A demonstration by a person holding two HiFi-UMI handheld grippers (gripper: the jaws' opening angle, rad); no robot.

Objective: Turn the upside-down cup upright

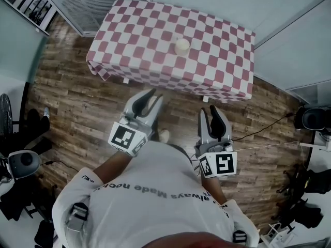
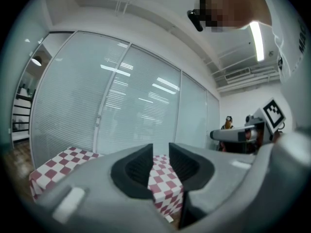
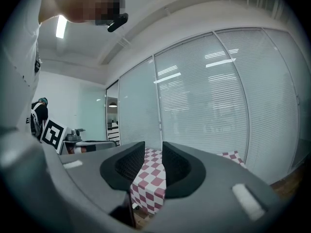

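Observation:
A small cream cup (image 1: 181, 46) stands alone near the middle of the table with the red-and-white checked cloth (image 1: 139, 30). From above I cannot tell which way up it is. Both grippers are held level over the wooden floor, short of the table's near edge. My left gripper (image 1: 151, 93) (image 2: 161, 152) is shut with nothing between its pads. My right gripper (image 1: 211, 110) (image 3: 153, 149) is shut and empty too. In both gripper views the checked cloth shows through the slit between the jaws, and the cup is hidden.
Glass walls with blinds (image 2: 121, 106) run behind the table. A dark chair and gear (image 1: 23, 159) stand on the floor at the left; more equipment (image 1: 310, 120) and a cable (image 1: 264, 128) lie at the right. A person (image 2: 228, 123) stands far off.

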